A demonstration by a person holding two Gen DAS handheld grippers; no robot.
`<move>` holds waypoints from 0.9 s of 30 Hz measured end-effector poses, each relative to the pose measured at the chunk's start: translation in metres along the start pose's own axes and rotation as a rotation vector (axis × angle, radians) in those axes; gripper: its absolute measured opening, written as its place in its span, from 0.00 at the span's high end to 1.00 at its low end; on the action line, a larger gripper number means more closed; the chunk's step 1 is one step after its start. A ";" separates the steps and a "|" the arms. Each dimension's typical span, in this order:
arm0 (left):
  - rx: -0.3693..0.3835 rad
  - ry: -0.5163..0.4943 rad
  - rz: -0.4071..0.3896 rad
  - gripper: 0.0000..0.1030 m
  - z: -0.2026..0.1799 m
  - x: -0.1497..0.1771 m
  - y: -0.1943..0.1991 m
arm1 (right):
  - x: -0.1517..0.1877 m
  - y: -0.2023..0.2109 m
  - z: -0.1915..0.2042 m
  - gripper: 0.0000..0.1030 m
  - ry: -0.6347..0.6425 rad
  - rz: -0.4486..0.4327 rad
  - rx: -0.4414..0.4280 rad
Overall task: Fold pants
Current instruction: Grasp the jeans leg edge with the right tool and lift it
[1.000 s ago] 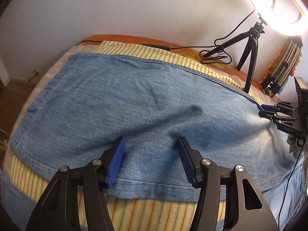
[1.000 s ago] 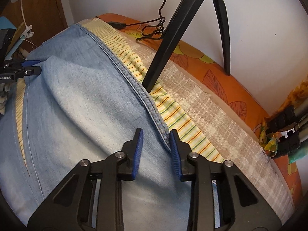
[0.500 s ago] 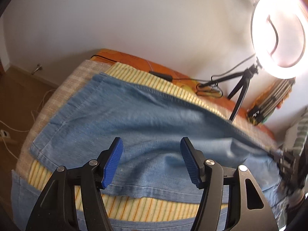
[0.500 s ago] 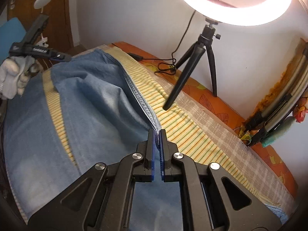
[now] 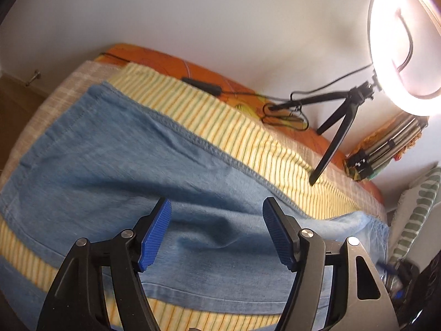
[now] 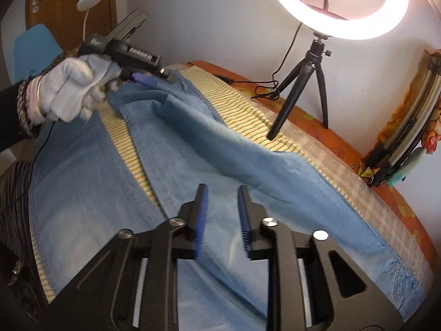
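Note:
Light blue denim pants (image 5: 132, 165) lie spread over a yellow striped cloth (image 5: 248, 140) on the bed, both legs side by side with a strip of cloth between them (image 6: 132, 151). My left gripper (image 5: 216, 231) is open and empty, held above the nearer part of the upper leg. My right gripper (image 6: 222, 215) is open and empty above the pants (image 6: 248, 160), whose far leg edge is rumpled and lifted. In the right wrist view the left gripper (image 6: 148, 78) shows at the far end, held by a white-gloved hand (image 6: 71, 93).
A lit ring light (image 6: 339, 2) on a small black tripod (image 6: 300, 88) stands on the striped cloth by the wall. A cable (image 5: 284, 110) lies on the orange bedspread (image 6: 344, 143). Folded tripods (image 5: 386, 149) lean at the right. A striped pillow (image 5: 416, 207) is far right.
My right gripper shut on the pants' seam edge, lifted it, then opened and let go. My left gripper rose away from the denim, staying open. Both now sit higher above the bed.

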State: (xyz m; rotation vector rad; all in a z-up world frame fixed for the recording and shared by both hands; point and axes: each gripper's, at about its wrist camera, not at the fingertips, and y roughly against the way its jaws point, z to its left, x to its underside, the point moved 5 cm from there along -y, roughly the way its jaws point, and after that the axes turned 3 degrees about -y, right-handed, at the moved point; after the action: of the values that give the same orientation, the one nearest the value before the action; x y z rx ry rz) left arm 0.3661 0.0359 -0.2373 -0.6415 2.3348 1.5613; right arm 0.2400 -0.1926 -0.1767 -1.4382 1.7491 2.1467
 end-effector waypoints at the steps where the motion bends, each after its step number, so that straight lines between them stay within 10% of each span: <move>1: -0.006 -0.006 0.014 0.33 0.000 0.004 -0.005 | -0.005 -0.005 -0.008 0.51 0.002 -0.007 0.003; 9: -0.045 -0.062 0.054 0.33 0.004 0.025 -0.027 | -0.033 -0.061 -0.069 0.32 -0.091 0.045 -0.016; 17: -0.054 -0.106 0.033 0.33 0.002 0.024 -0.029 | -0.011 -0.113 -0.080 0.31 -0.193 0.246 -0.248; 21: -0.027 -0.102 0.045 0.29 0.003 0.023 -0.026 | -0.002 -0.098 -0.054 0.80 -0.131 0.238 -0.229; 27: 0.046 0.047 0.062 0.29 0.018 0.013 -0.003 | 0.007 -0.028 0.001 0.89 0.045 0.105 -0.116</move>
State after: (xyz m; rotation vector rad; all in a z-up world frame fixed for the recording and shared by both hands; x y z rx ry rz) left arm 0.3561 0.0484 -0.2521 -0.6071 2.4402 1.5294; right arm 0.2501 -0.1853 -0.2027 -1.4619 1.7805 2.3214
